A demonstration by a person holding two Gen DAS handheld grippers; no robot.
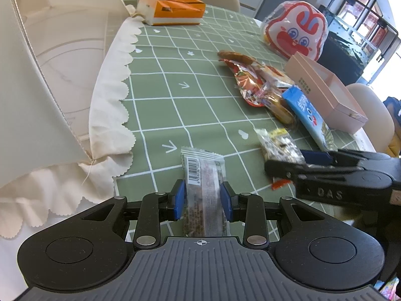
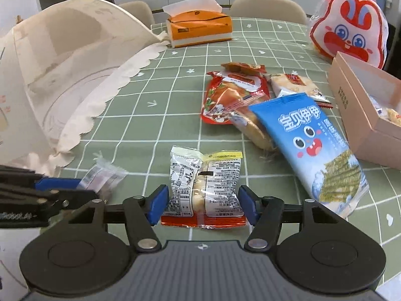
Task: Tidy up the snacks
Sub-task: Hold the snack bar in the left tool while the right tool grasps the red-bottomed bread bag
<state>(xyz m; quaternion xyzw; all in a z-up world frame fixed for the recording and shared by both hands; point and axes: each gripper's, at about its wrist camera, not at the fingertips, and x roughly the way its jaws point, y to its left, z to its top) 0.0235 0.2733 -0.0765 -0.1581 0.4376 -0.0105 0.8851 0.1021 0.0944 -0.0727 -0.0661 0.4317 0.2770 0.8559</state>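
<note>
Left wrist: left gripper (image 1: 203, 198) clamps one bar wrapper (image 1: 204, 190); right gripper (image 2: 203, 204) brackets one packet (image 2: 205, 185), untouched

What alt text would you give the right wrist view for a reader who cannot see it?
The right gripper straddles a small clear-wrapped snack packet lying on a green checked tablecloth. Beyond it lie a blue snack bag, red packets, an open pink box and an orange tissue box.
</note>
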